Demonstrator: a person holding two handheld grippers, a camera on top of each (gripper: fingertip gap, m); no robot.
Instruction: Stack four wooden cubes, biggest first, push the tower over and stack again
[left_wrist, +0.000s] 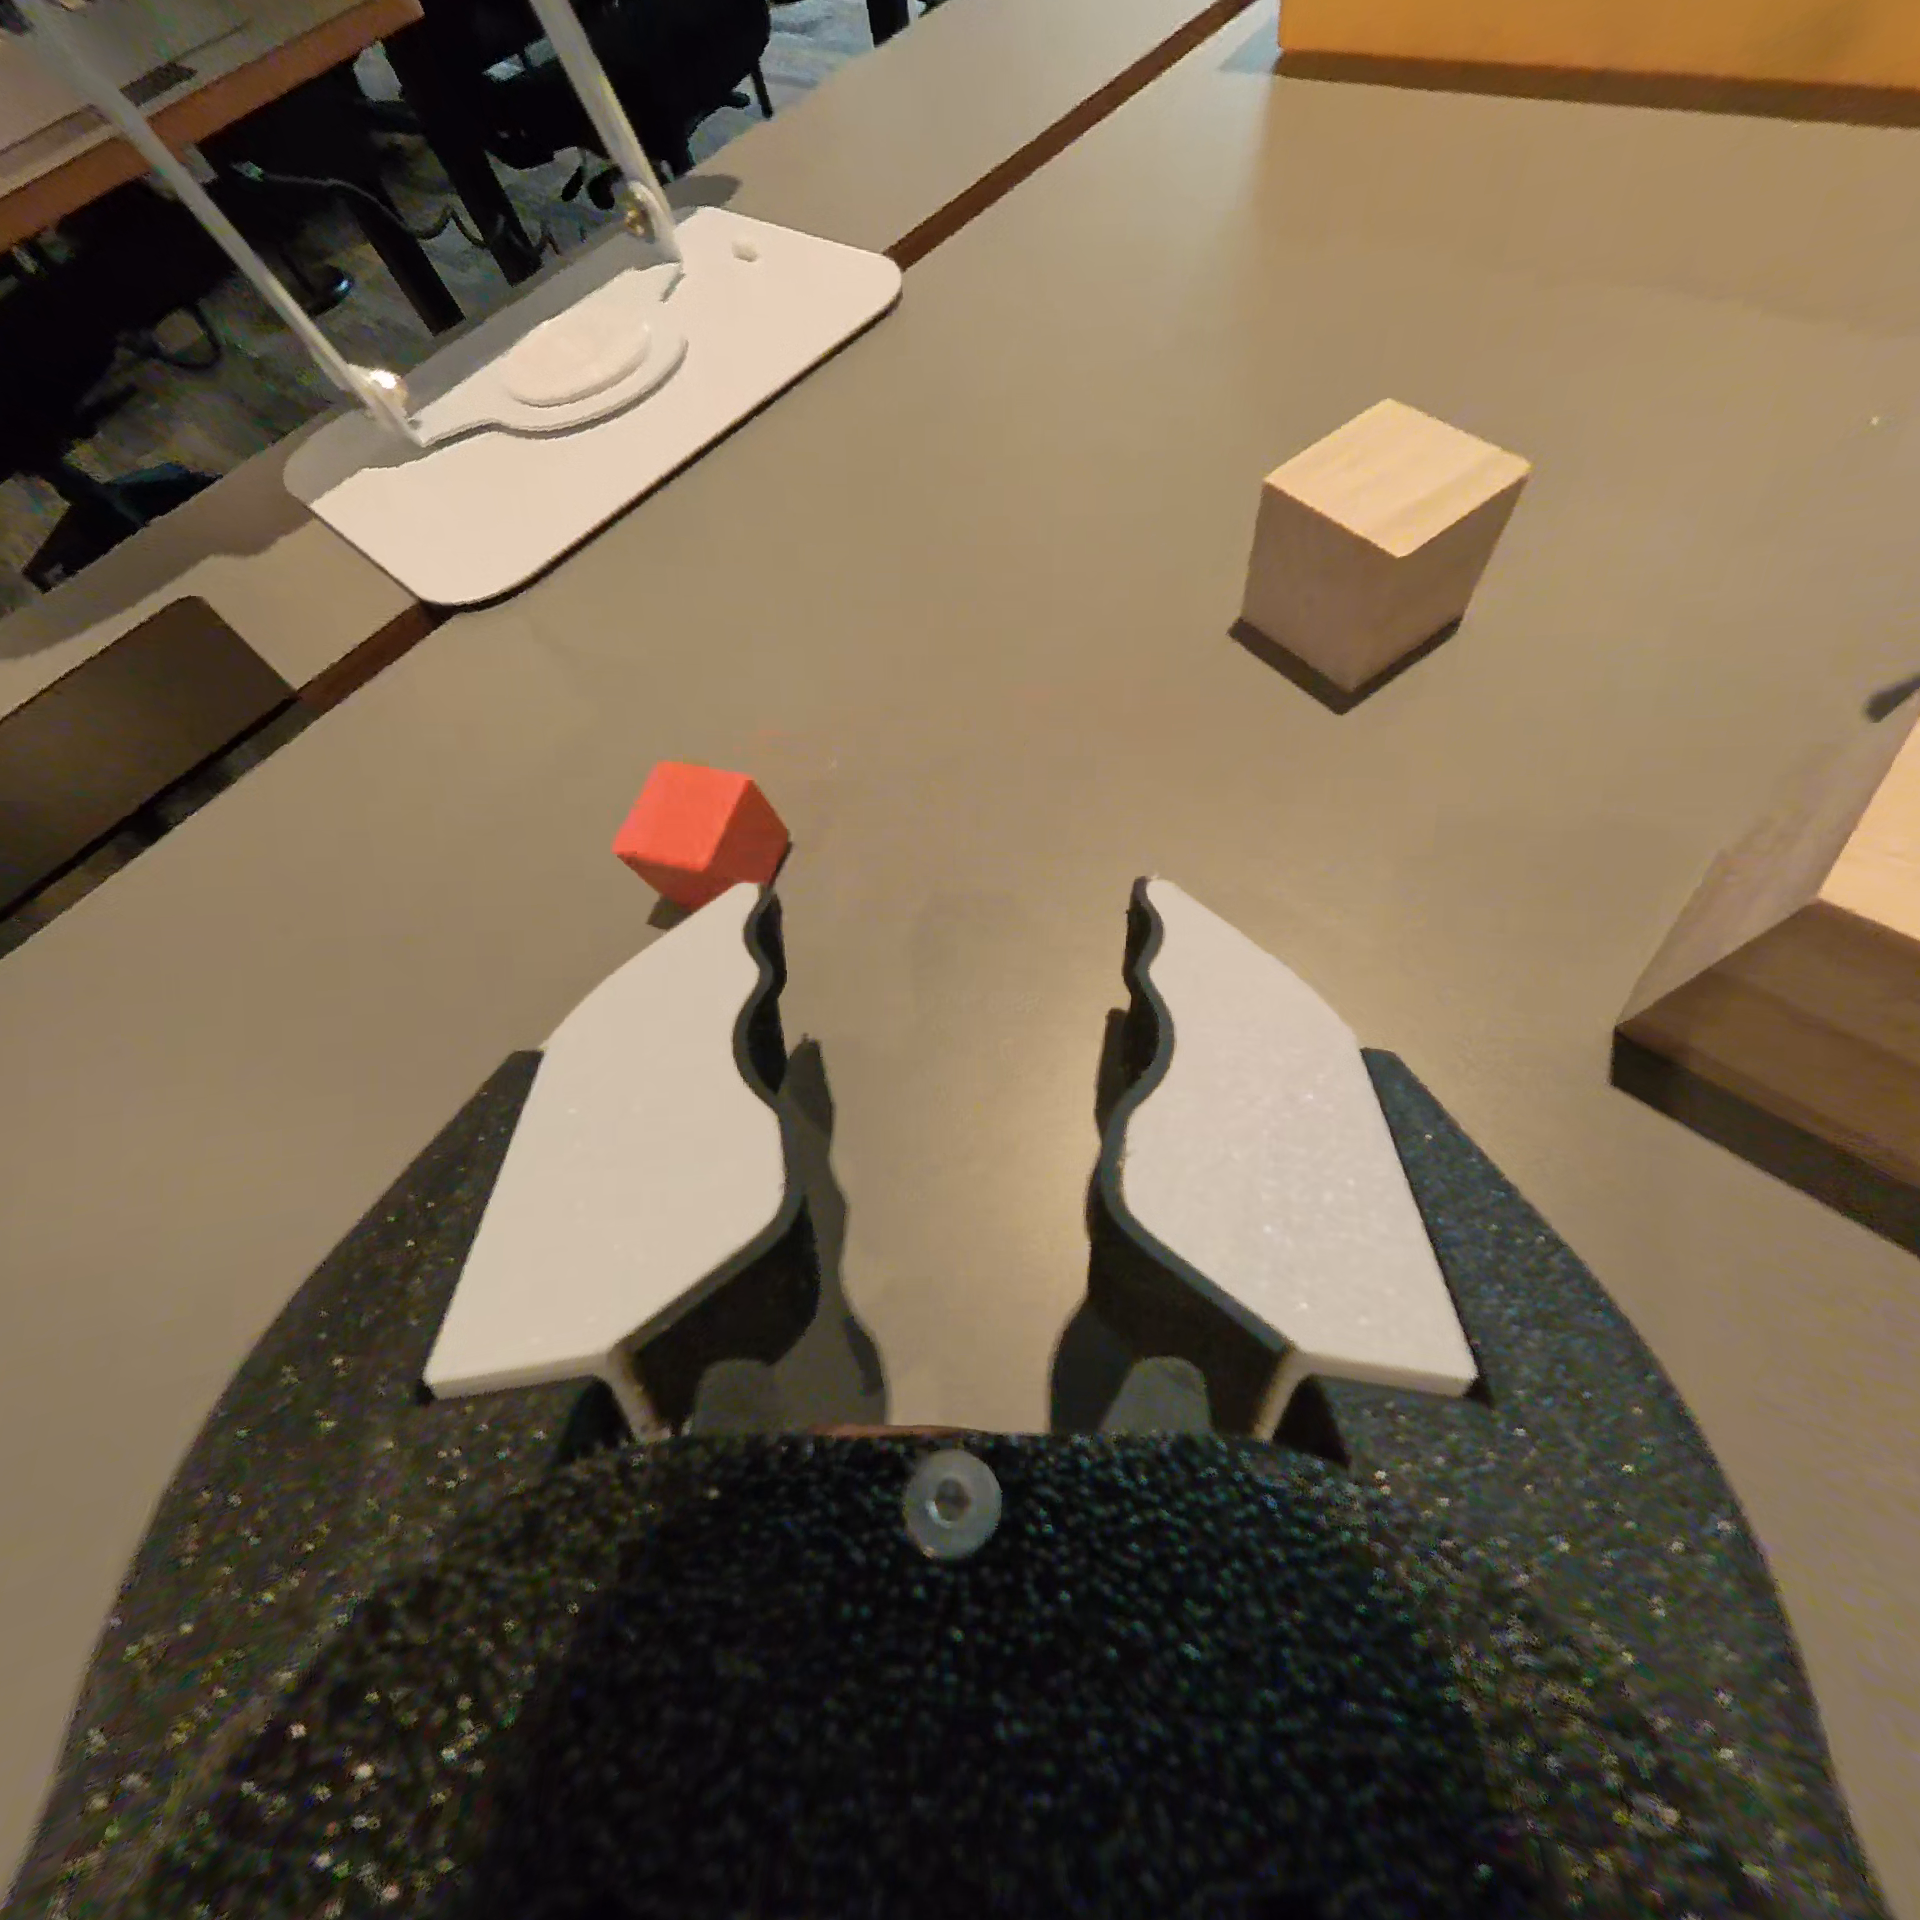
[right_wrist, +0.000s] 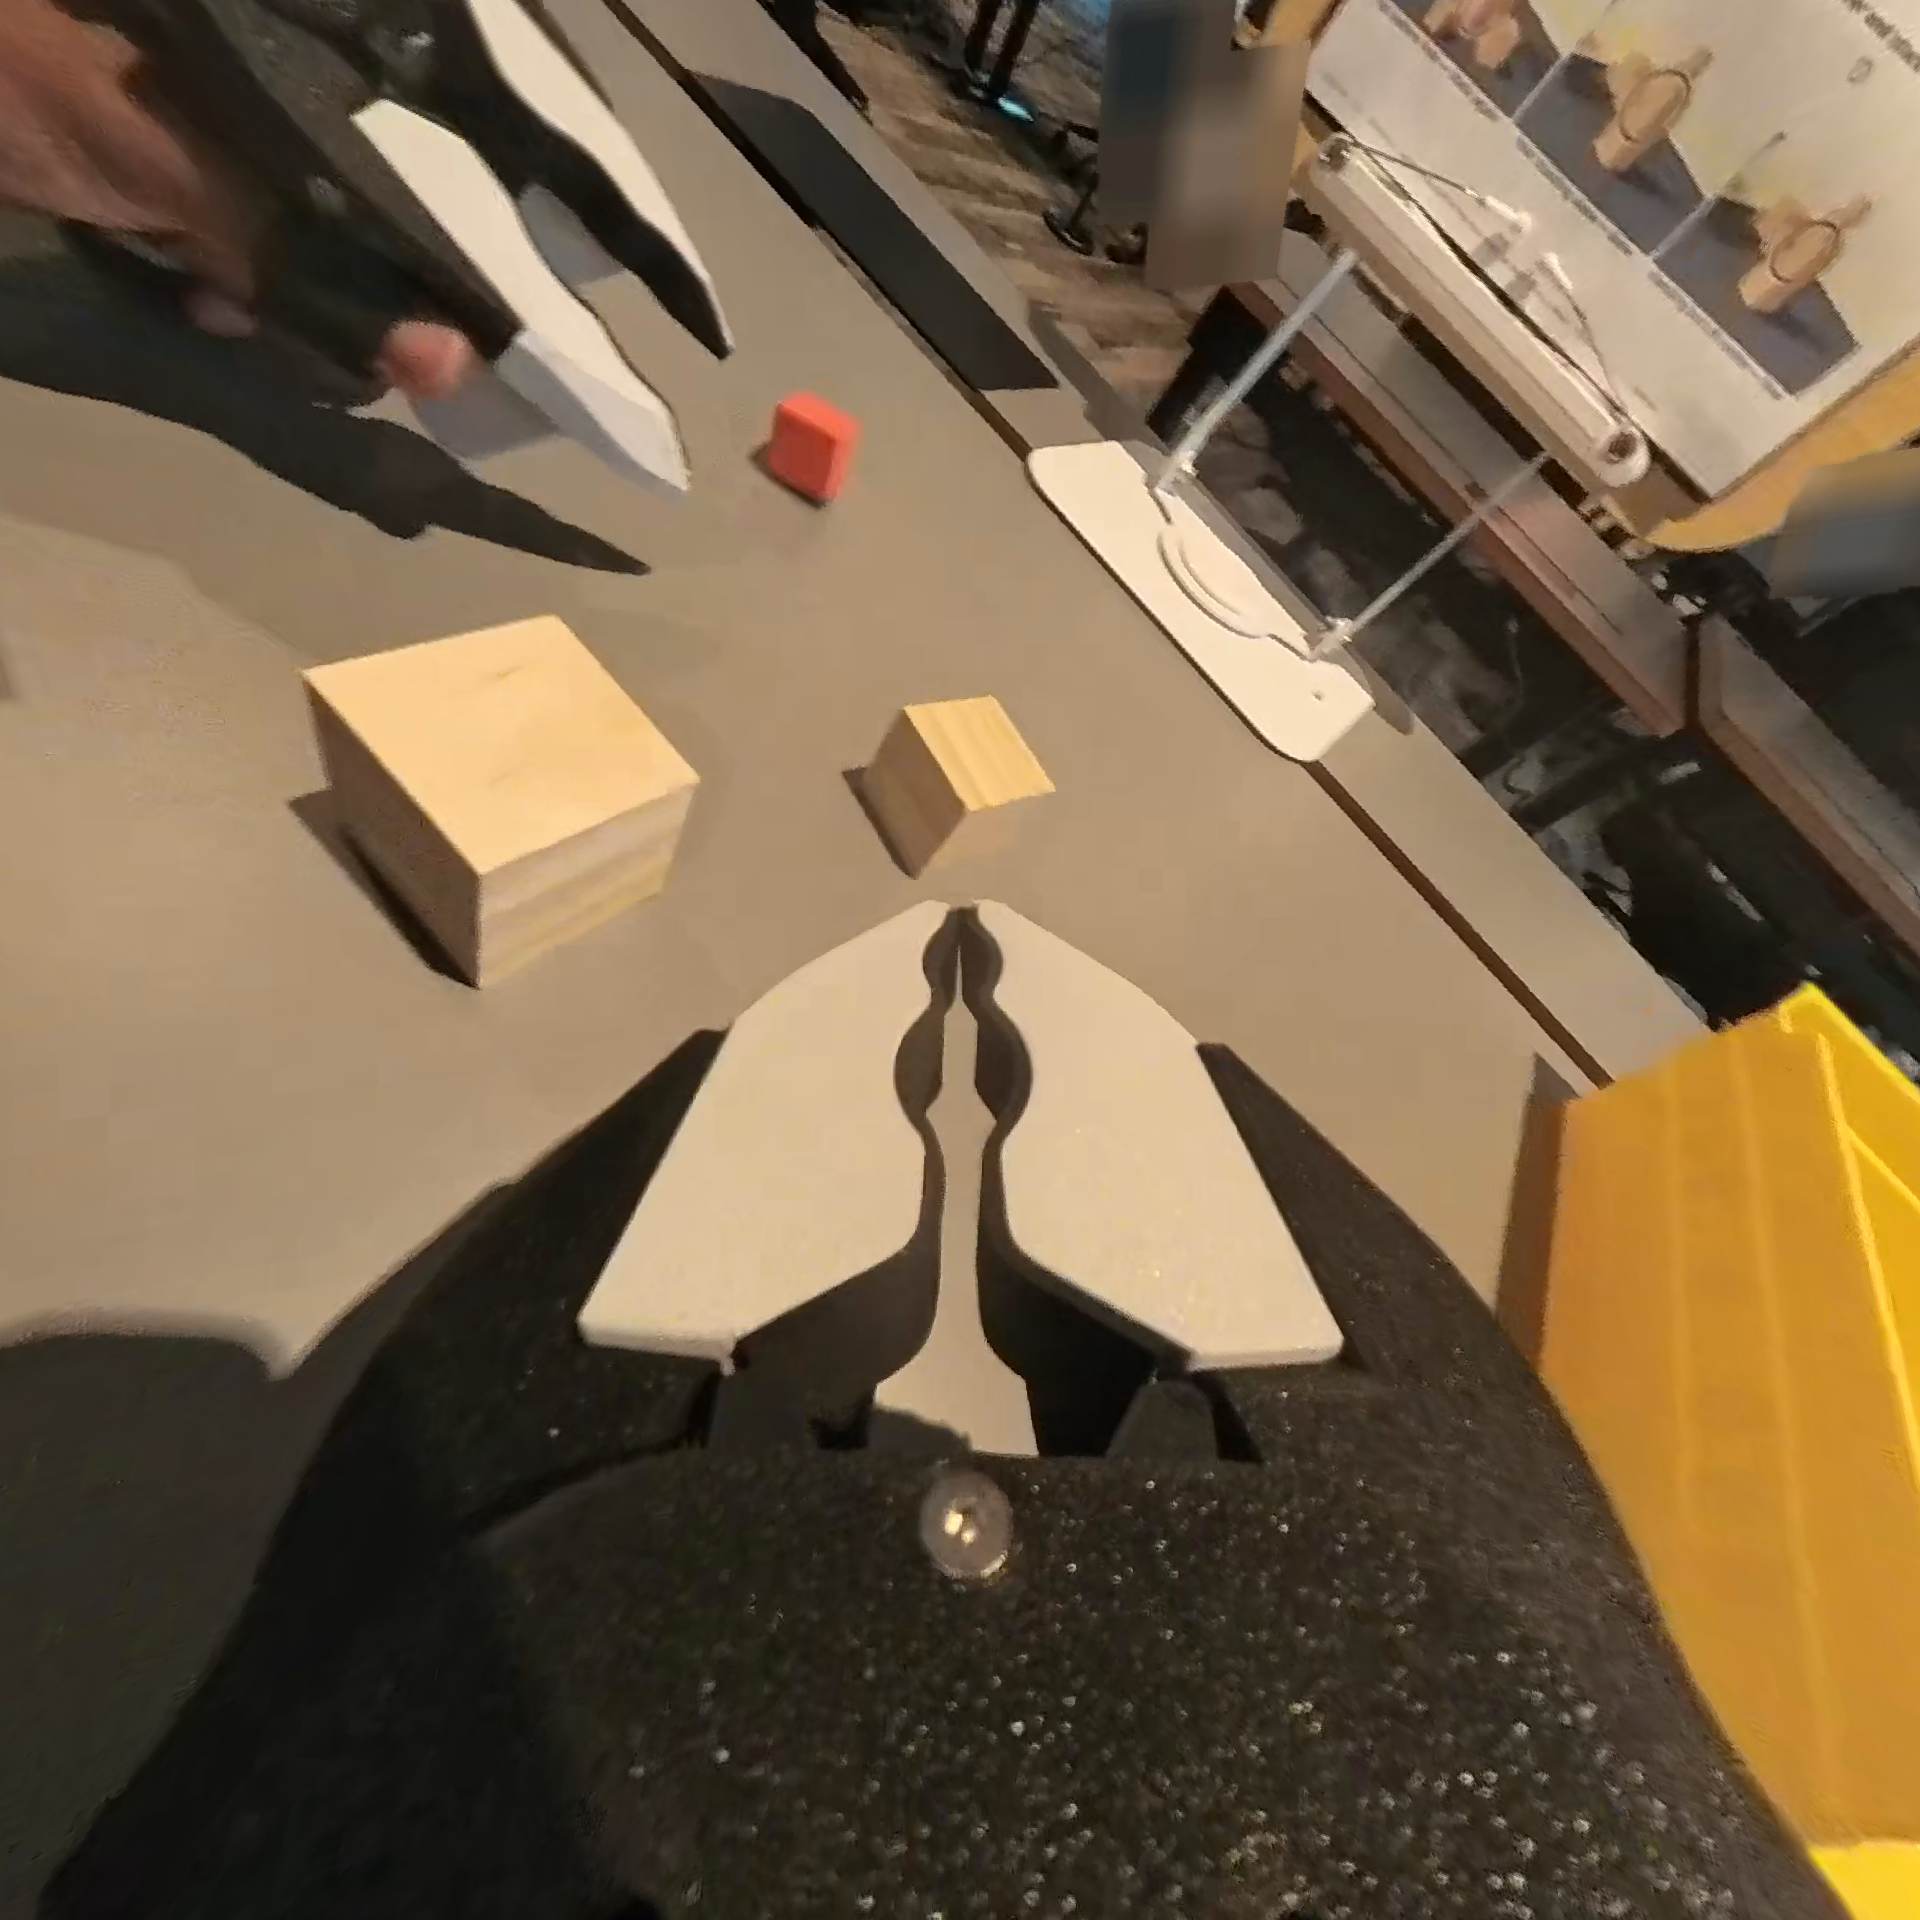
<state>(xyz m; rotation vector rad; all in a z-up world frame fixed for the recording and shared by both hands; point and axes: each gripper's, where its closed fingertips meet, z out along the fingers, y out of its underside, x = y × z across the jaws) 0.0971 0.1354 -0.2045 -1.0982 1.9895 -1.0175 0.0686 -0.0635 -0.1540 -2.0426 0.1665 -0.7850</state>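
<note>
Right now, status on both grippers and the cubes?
Left gripper open, empty, beside red cube. Right gripper shut, empty. Large cube and medium cube apart on table, nothing stacked.

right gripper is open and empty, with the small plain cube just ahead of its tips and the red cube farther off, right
Not quite. The right gripper is shut, not open: the right wrist view shows its fingertips meeting with nothing between them. The rest holds: it is empty, the small plain cube sits just ahead of its tips, and the red cube lies farther off.
</note>
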